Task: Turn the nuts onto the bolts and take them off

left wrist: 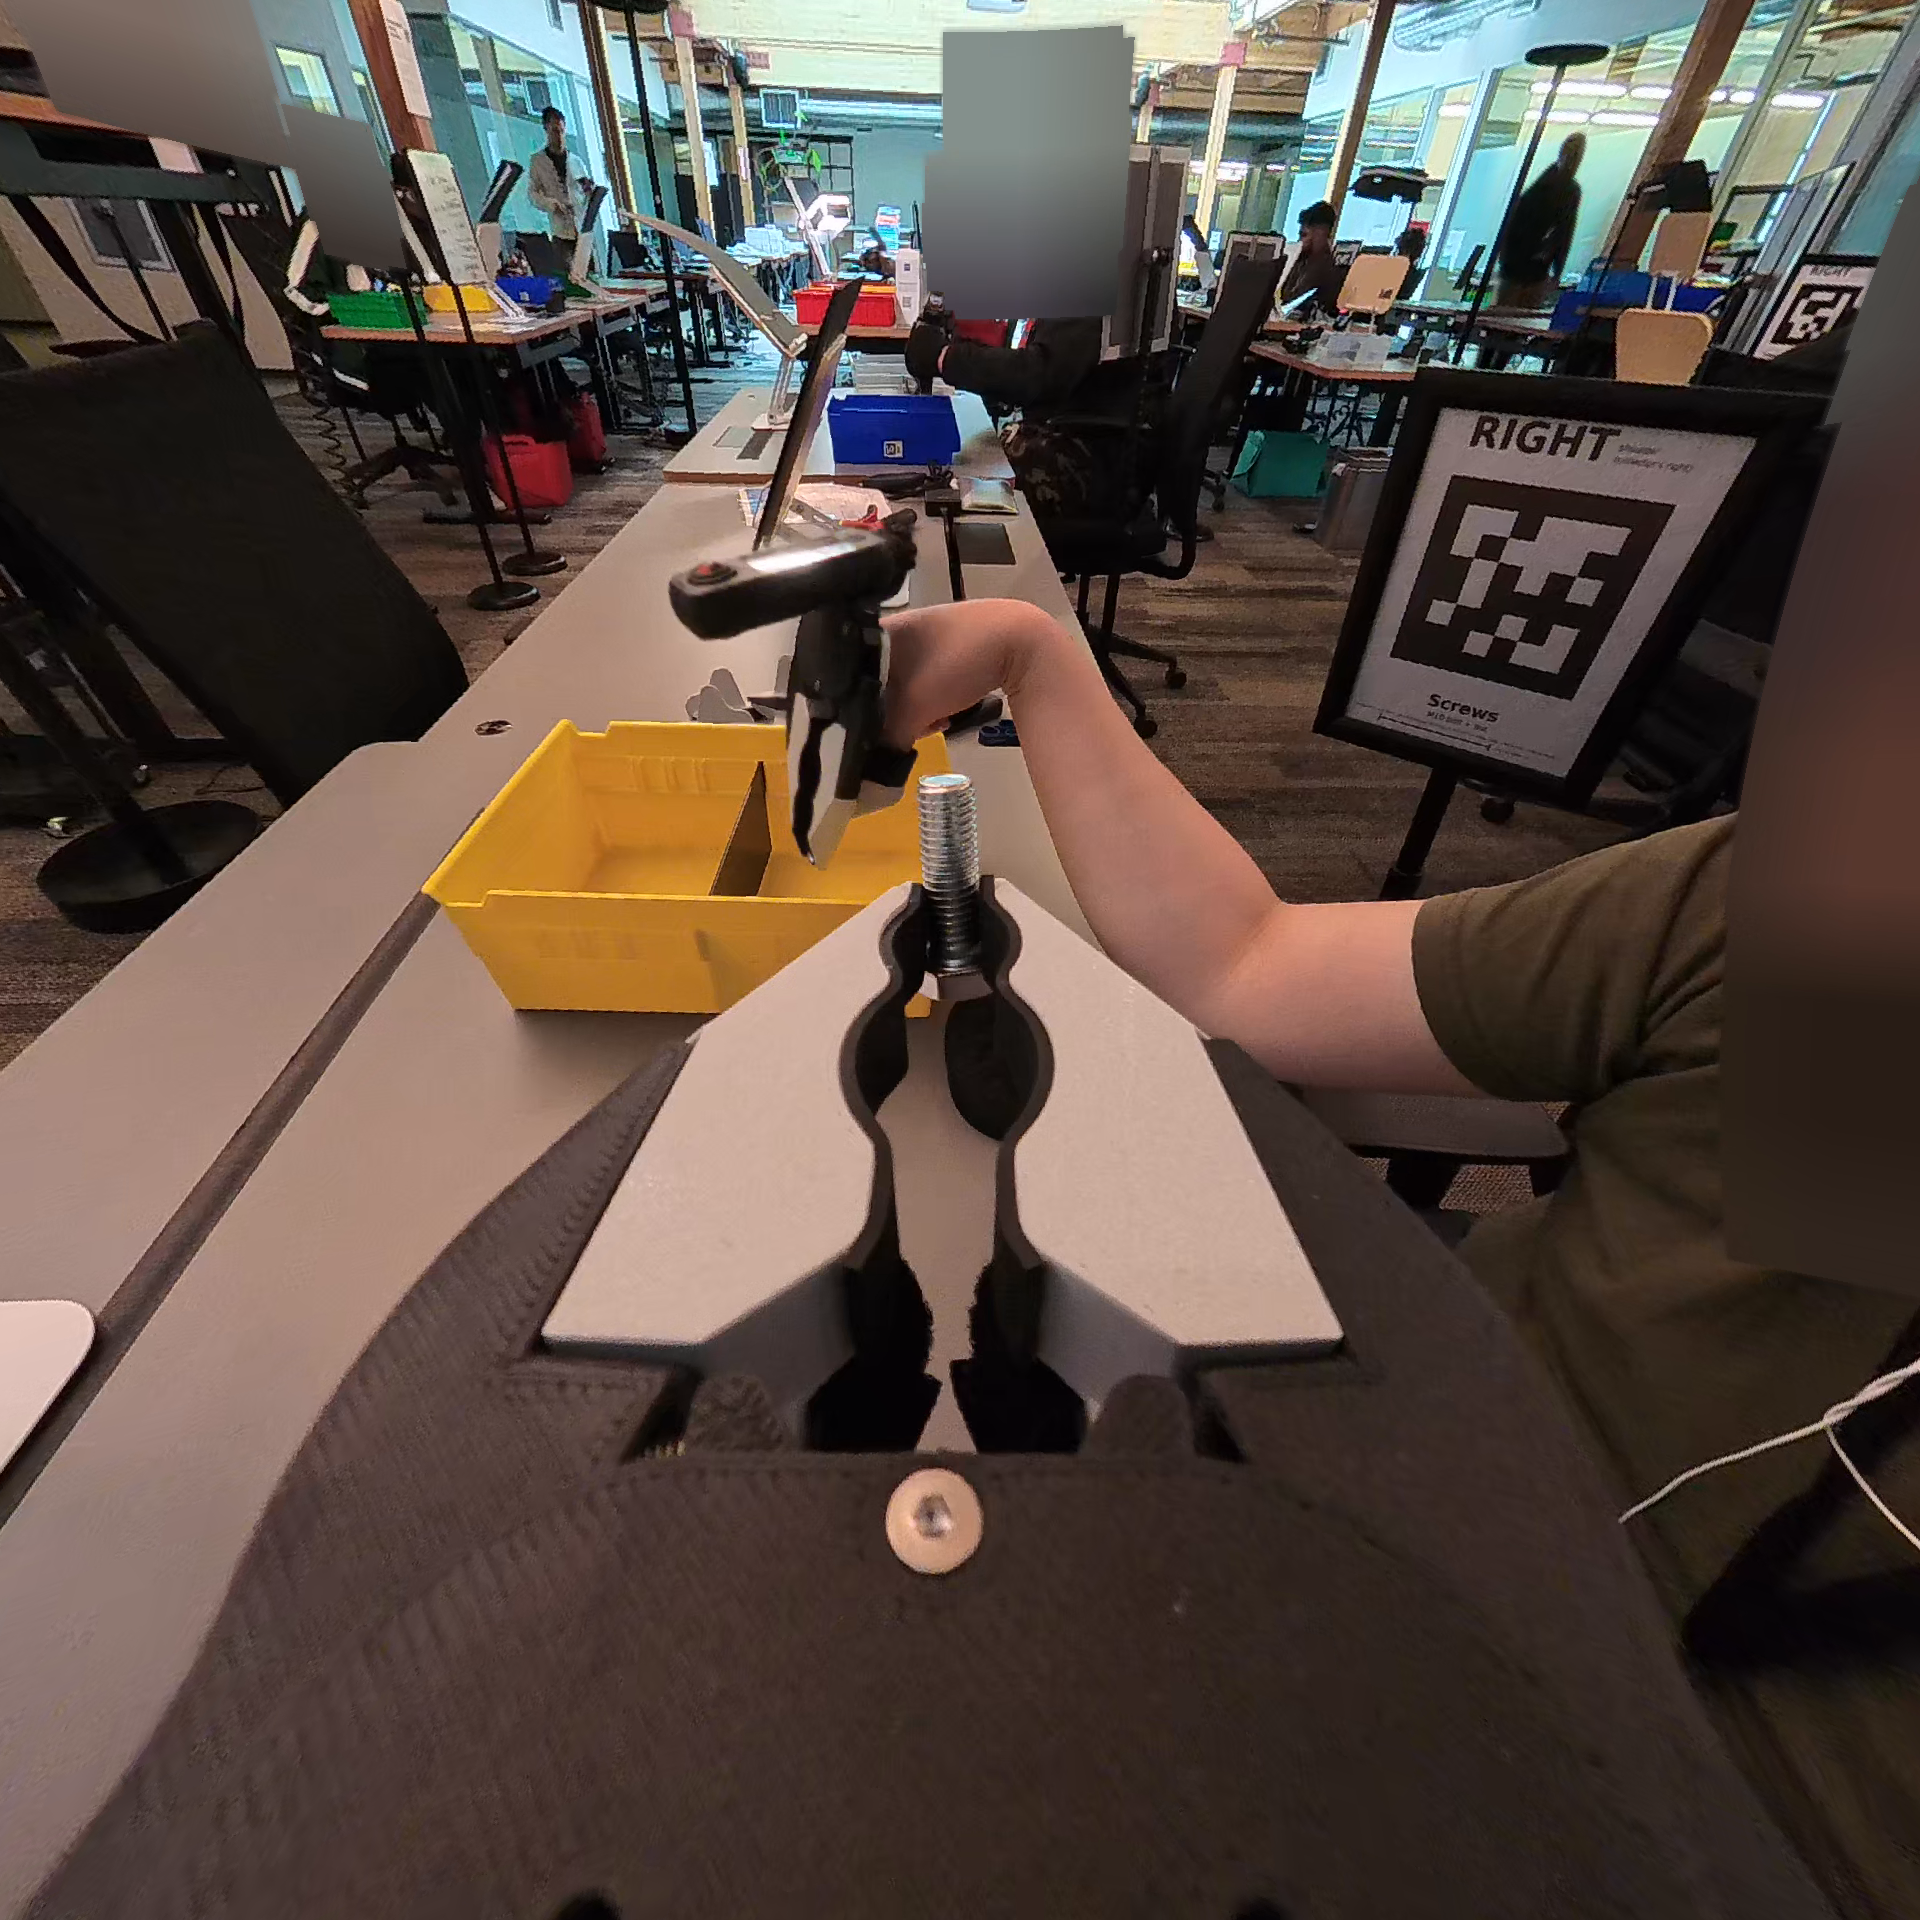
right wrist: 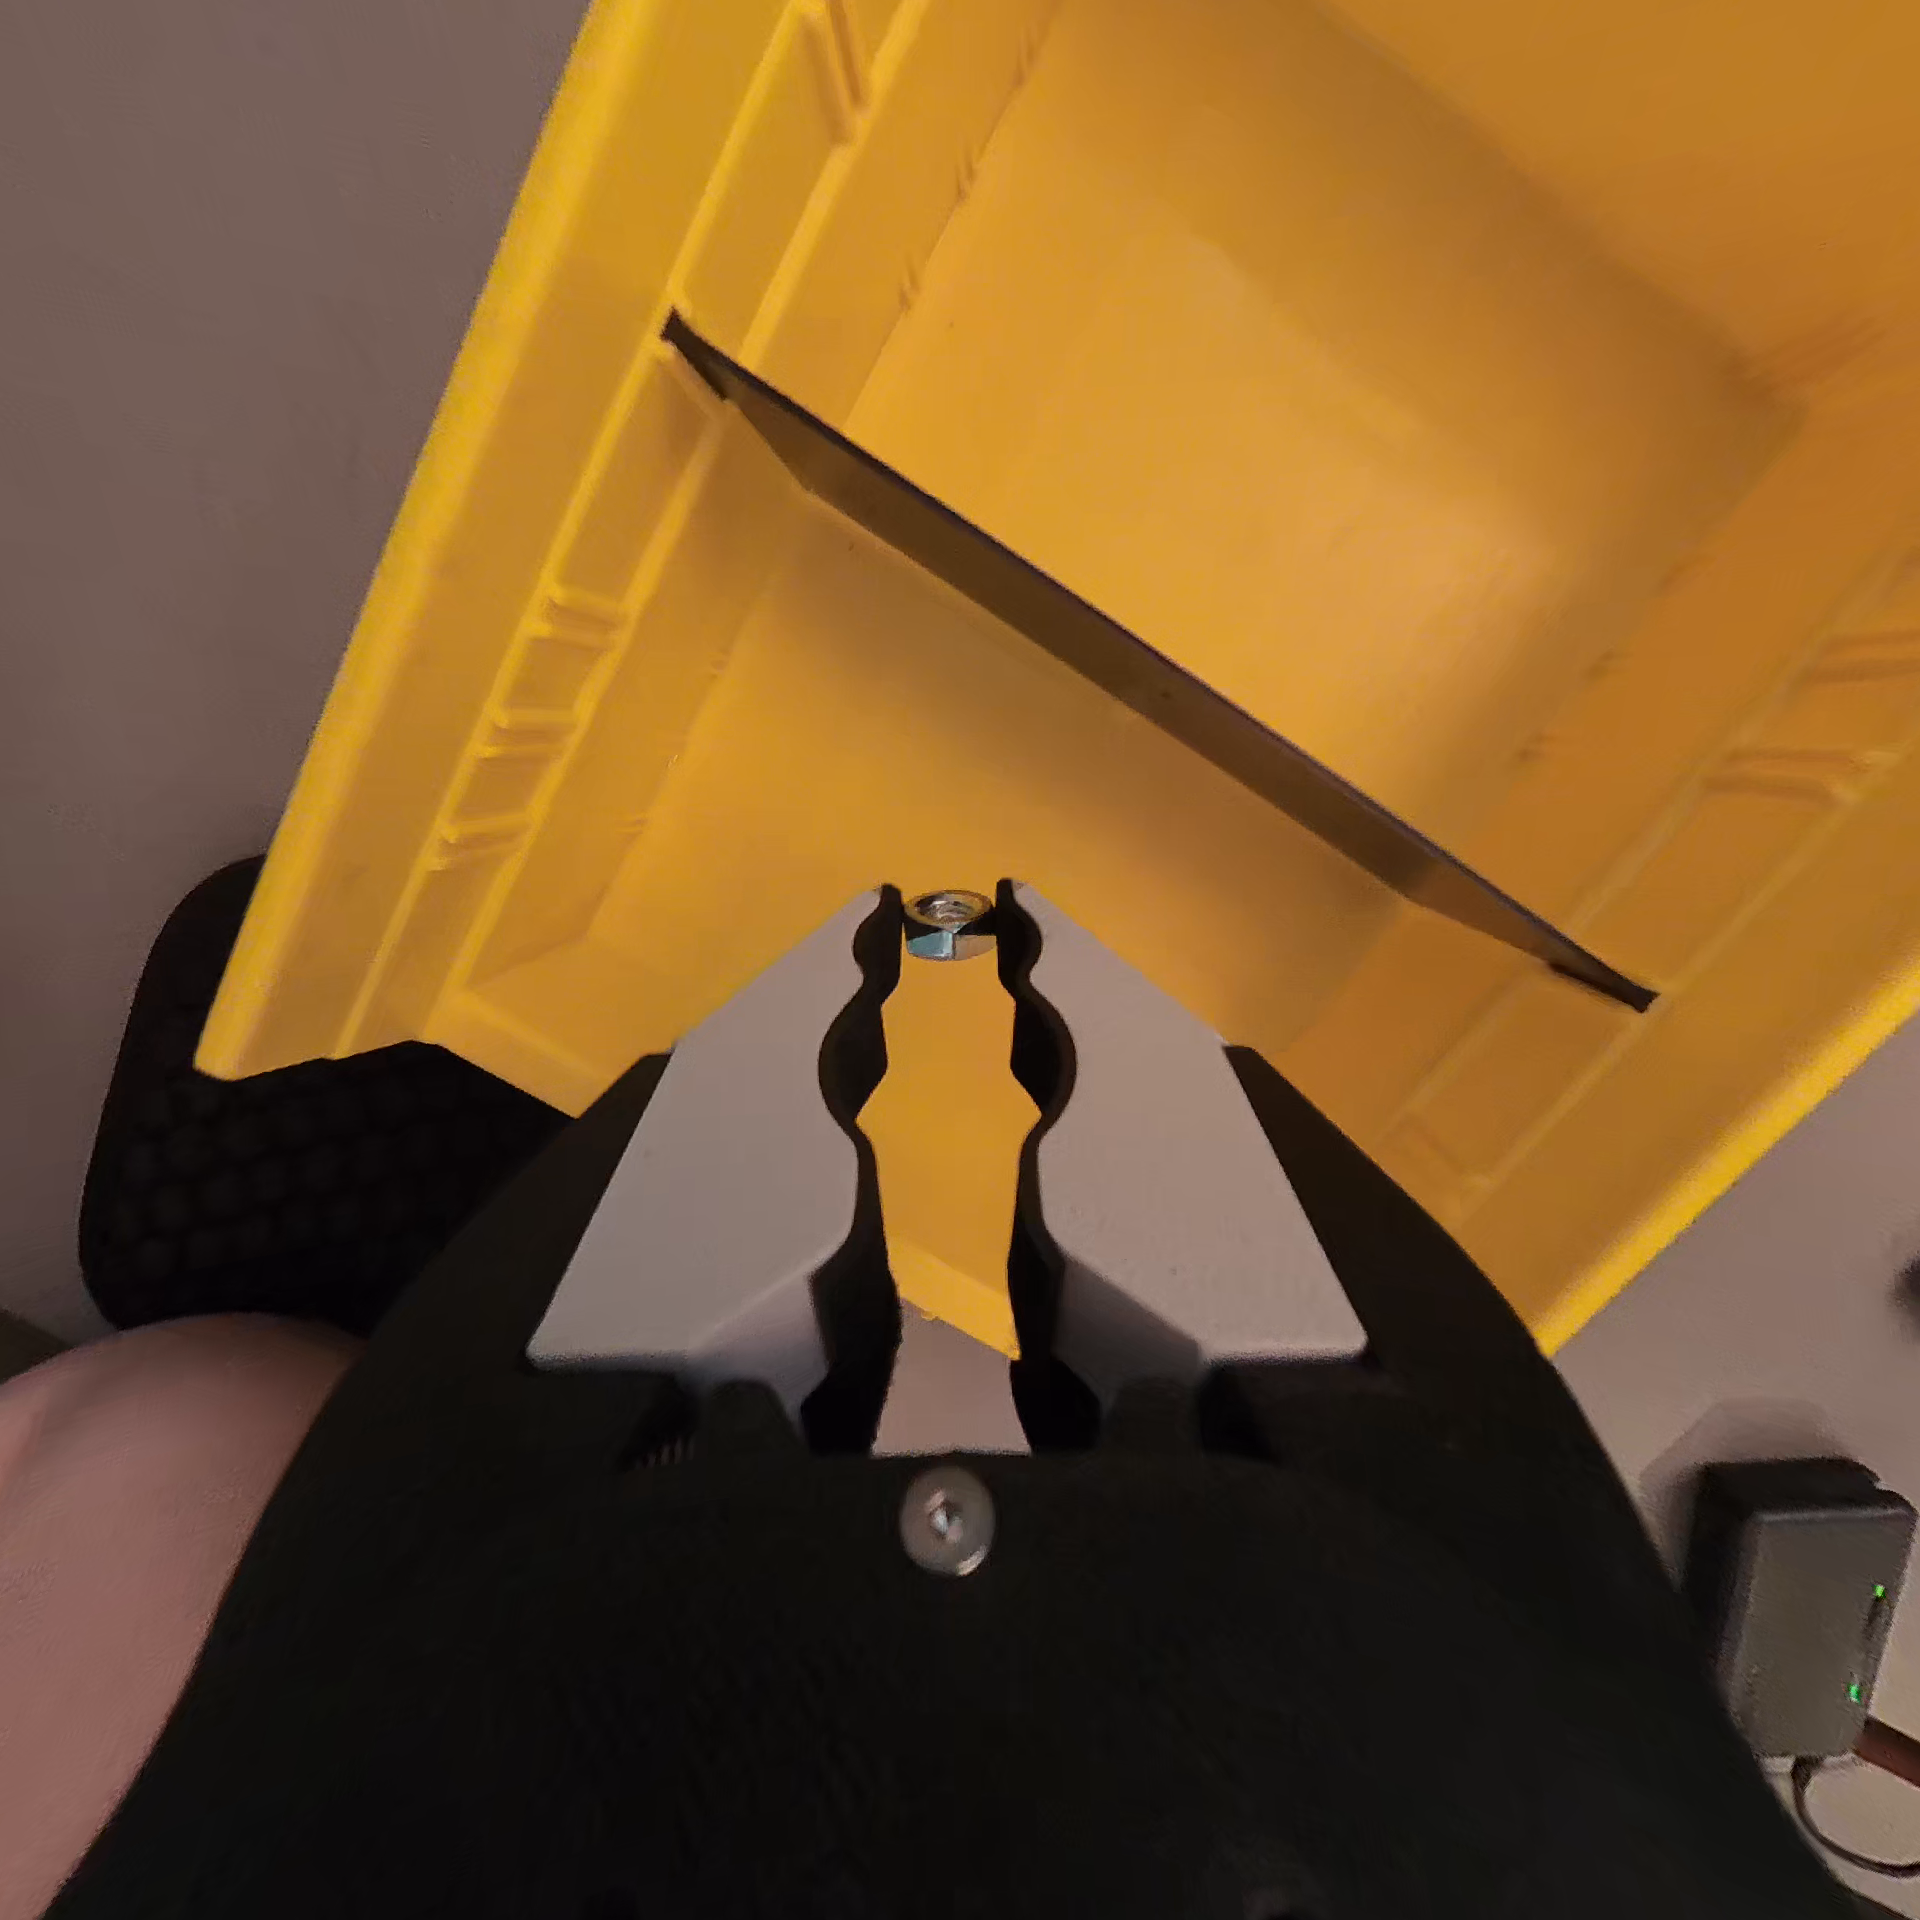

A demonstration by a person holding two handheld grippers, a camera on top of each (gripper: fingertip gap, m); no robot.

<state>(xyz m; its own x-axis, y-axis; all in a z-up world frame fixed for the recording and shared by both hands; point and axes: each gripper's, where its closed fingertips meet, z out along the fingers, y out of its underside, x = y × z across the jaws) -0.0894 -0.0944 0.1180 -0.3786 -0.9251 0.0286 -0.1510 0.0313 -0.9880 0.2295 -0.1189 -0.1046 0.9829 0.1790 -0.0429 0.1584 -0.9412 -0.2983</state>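
My left gripper [left wrist: 948,914] is shut on a silver bolt [left wrist: 948,842], gripped near its hex head with the threaded end pointing up. No nut is on the bolt. My right gripper [right wrist: 948,914] is shut on a small silver hex nut [right wrist: 945,928] at its fingertips, pointing down over the yellow bin [right wrist: 1143,468]. In the left wrist view the right gripper [left wrist: 821,831] hangs over the yellow bin [left wrist: 623,935], just left of and behind the bolt. Both bin compartments that show look bare.
A black divider [right wrist: 1143,665] splits the bin. The bin stands on a long grey table [left wrist: 312,1091]. A sign with a black-and-white marker [left wrist: 1527,592] stands to the right. A grey power adapter [right wrist: 1797,1621] lies on the table at the lower right. My right fingertips sit around 40 cm from my left ones.
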